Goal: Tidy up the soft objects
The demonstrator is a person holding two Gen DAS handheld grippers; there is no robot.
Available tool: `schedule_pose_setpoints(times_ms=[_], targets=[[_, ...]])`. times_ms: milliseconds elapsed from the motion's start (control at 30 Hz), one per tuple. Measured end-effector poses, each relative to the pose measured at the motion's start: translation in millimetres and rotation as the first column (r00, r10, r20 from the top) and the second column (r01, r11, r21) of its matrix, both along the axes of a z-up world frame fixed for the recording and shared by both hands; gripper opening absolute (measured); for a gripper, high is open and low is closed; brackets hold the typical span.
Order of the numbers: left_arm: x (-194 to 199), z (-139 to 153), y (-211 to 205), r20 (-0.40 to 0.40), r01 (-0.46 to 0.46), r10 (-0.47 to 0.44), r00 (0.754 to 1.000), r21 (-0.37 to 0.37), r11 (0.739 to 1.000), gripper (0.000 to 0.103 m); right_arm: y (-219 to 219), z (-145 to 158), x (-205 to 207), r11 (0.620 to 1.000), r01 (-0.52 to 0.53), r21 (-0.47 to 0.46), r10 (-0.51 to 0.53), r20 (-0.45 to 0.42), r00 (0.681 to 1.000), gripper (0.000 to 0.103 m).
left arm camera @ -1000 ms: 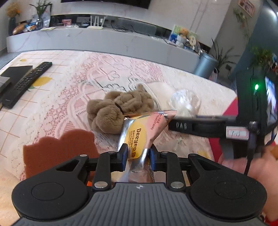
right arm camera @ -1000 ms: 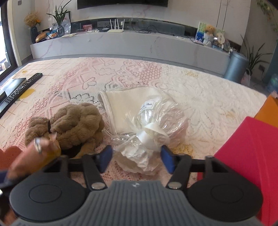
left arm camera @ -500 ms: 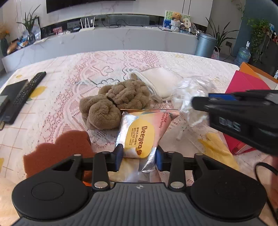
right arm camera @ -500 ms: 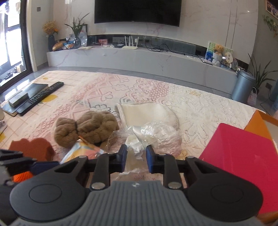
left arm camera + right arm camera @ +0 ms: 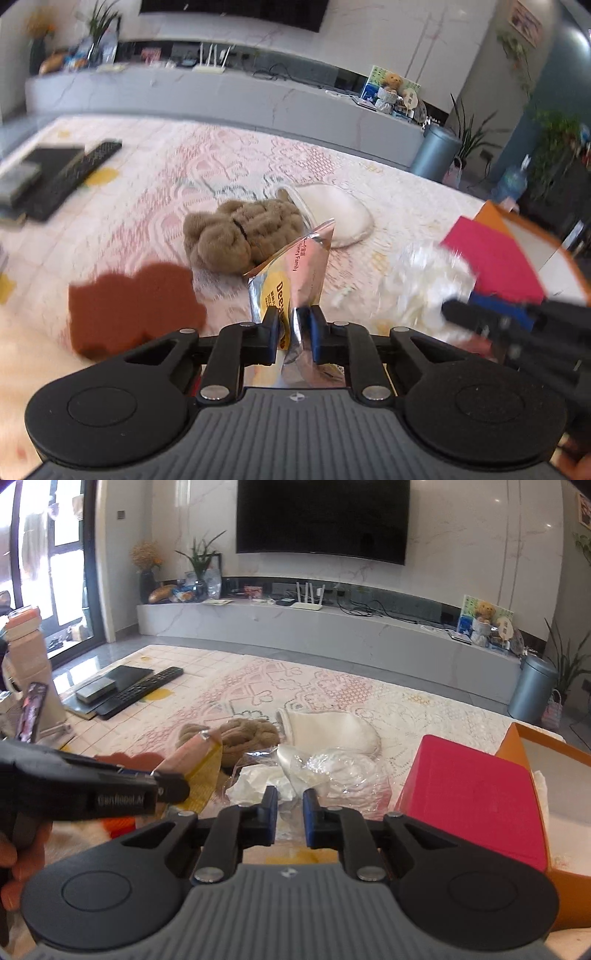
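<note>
Now my left gripper (image 5: 293, 325) fingers, just narrowed, pinch foil snack pouch (image 5: 295, 273) at near edge, lifted off bench (image 5: 155, 192); light, slick, crinkly. Right gripper (image 5: 290, 806) fingers nip clear plastic bundle (image 5: 332, 771); flimsy, grip bunched neck.

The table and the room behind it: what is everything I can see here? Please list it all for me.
snack packet: one, silver and yellow, lifted in the left gripper
clear plastic bag: one, white stuffing inside, pinched by the right gripper
plush toy: one, brown, mid-table
cloth pouch: one, cream, behind the plush toy
sponge: one, rust brown, near left of table
red lid: one, on the right
orange box: one, open, far right
remote control: one, black, far left
lace tablecloth: one, pink and white
television: one, black, on the wall
bin: one, grey-blue, on the floor
left gripper: black, shut on the packet
right gripper: black, shut on the bag
</note>
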State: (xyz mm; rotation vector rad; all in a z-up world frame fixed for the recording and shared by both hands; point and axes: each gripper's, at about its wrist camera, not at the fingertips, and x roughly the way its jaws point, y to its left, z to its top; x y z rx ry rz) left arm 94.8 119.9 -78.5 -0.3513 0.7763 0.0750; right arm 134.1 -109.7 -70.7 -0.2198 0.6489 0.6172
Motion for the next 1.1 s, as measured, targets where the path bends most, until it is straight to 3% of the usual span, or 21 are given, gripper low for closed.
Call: schedule_pose_setpoints(times_ms=[133, 267, 367, 500, 600, 800, 967, 1000, 1100], targets=[[-12.0, -0.8, 1.8, -0.018, -0.012, 0.01, 1.0, -0.096, 0.995, 0.018, -21.7, -11.7, -9.3, 1.0, 0.01, -0.002, -0.01, -0.122, 0.992, 0.012], [-16.1, -7.5, -6.3, -0.031, 0.0, -0.003, 1.0, -0.095, 0.996, 0.018, -42.1, -35.3, -11.9, 0.998, 0.06, 0.025, -0.05, -0.296, 0.954, 0.015], [-19.2, -12.5, -13.4, -0.034, 0.011, -0.013, 0.999, -0.072, 0.997, 0.018, -49.3, -36.7, -15.8, 0.994, 0.095, 0.046, -0.077, -0.312, 0.947, 0.031], [-23.7, -21.6, -17.3, -0.055, 0.011, -0.014, 0.998, -0.053, 0.999, 0.018, -57.7, -31.7, -13.5, 0.979, 0.157, 0.128, -0.102, -0.361, 0.927, 0.066], [-26.7, -25.8, -17.2, -0.052, 0.004, -0.006, 0.999, -0.051, 0.999, 0.018, -50.9, -30.0, -10.7, 0.971, 0.198, 0.136, -0.139, -0.355, 0.924, 0.069], [-27.6, -27.7, -16.8, -0.046, -0.004, 0.002, 0.999, -0.045, 0.999, 0.018, -9.8, -31.2, -16.7, 0.987, 0.163, 0.001, -0.159, -0.198, 0.967, 0.08], [-28.6, -28.2, -16.7, -0.045, -0.011, 0.009, 0.999, -0.05, 0.999, 0.018, -2.8, -46.6, -8.9, 0.984, 0.167, -0.056, -0.175, -0.193, 0.966, 0.078], [-28.7, -28.0, -18.2, -0.044, -0.007, 0.005, 0.999, -0.042, 0.999, 0.018, -6.2, -46.7, -9.4, 0.985, 0.168, -0.047, -0.174, -0.189, 0.966, 0.069], [-29.8, -26.4, -21.2, -0.03, -0.006, 0.005, 1.0, -0.021, 1.0, 0.017, -10.4, -41.7, -13.0, 0.99, 0.14, -0.026, -0.143, -0.184, 0.972, 0.055]])
